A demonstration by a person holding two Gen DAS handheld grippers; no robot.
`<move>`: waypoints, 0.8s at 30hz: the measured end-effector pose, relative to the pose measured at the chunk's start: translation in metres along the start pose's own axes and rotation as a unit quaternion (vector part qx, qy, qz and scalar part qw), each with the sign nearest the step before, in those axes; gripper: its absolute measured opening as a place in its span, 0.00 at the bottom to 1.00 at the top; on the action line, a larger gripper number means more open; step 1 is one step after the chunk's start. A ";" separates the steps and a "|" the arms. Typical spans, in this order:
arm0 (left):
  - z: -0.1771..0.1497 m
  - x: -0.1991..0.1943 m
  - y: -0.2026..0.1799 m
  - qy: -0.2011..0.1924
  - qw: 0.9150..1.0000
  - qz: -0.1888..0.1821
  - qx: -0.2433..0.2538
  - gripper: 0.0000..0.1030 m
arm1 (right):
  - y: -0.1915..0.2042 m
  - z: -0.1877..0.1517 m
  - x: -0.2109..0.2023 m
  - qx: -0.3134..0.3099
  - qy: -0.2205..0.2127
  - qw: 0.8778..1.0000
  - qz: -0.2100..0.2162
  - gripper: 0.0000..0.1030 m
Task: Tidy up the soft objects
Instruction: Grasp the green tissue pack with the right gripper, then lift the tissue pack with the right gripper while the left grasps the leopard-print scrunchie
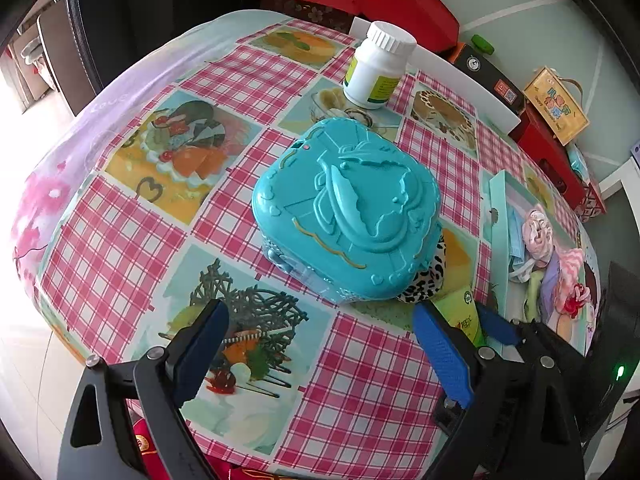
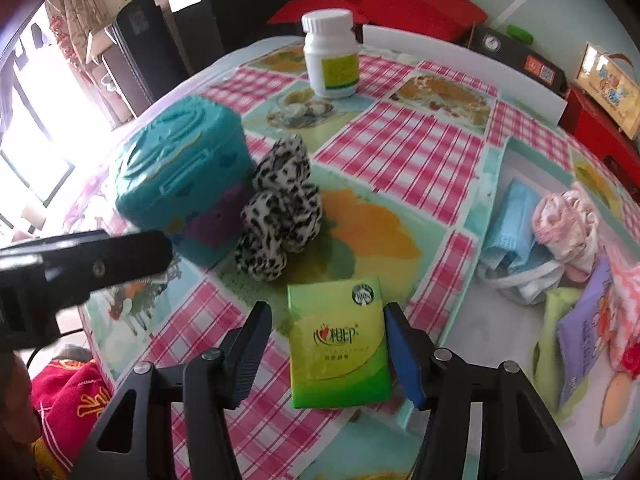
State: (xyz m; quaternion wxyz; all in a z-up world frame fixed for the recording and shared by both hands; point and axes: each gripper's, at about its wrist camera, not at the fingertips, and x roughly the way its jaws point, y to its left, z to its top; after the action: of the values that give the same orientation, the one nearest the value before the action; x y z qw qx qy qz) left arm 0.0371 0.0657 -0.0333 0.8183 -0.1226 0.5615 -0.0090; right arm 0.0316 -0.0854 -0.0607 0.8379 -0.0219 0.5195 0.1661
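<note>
The right gripper [image 2: 328, 344] stands wide open with the green tissue pack [image 2: 339, 344] lying flat on the tablecloth [image 2: 400, 152] between its fingers, apparently unclamped. Just ahead lies the leopard-print scrunchie [image 2: 280, 208], touching the teal box [image 2: 180, 176]. The left gripper [image 1: 320, 344] is open too, empty, the box directly ahead.

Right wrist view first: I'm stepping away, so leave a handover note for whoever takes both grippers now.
Right gripper: open, straddling the green tissue pack, not closed on it.
Left gripper: open, empty, facing the teal plastic case.
Leopard-print scrunchie lies beside the case.
Done: blue face mask, pink cloth and other soft packs are in the tray.
Left: tissue pack and scrunchie.
</note>
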 end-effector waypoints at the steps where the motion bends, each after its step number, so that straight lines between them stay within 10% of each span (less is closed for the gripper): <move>1: 0.000 0.000 0.000 0.000 1.000 -0.001 0.000 0.91 | 0.002 -0.002 -0.001 -0.004 0.001 1.000 0.001 0.58; 24: -0.002 -0.003 -0.015 -0.003 1.000 0.004 0.020 0.90 | -0.003 -0.010 -0.028 0.020 -0.026 0.999 -0.003 0.48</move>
State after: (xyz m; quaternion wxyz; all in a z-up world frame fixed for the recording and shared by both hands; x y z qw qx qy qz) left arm 0.0358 0.0511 -0.0285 0.8222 -0.1040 0.5594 -0.0165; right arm 0.0127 -0.0979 -0.0414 0.8520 -0.0028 0.5005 0.1535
